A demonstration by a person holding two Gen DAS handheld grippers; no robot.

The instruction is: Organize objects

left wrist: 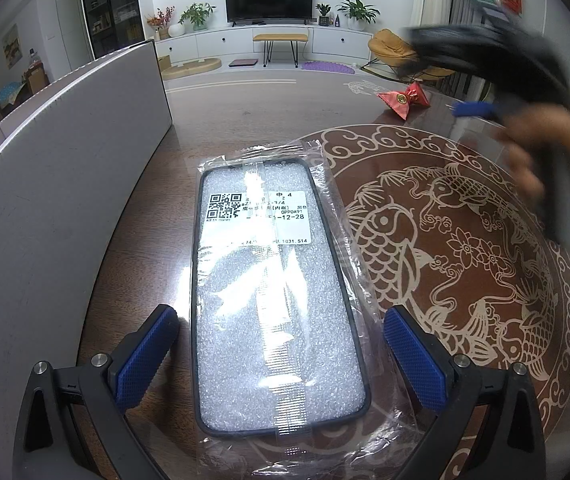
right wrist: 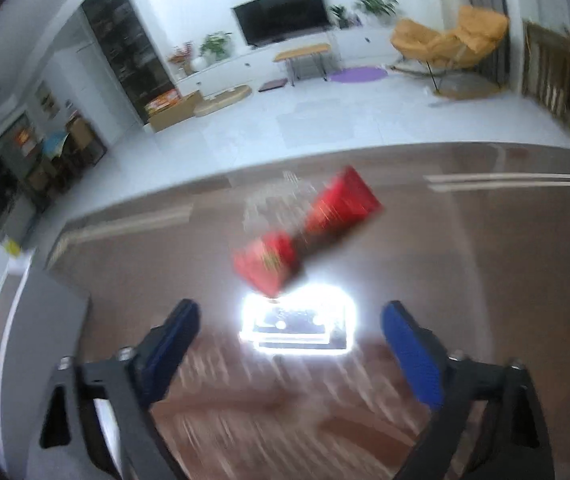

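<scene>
Motion smears the red packet (right wrist: 307, 232), and the right claw (left wrist: 485, 64) with its hand (left wrist: 533, 152)

A glossy brown surface (left wrist: 245, 120) mirrors a lamp. On it lies a phone case (left wrist: 273, 292) with a matt dark rim in crinkly clear plastic wrap. The left tool (left wrist: 277, 356) has ribbed blue pads (left wrist: 145, 356). A shiny red packet (right wrist: 305, 232) appears blurred.
</scene>
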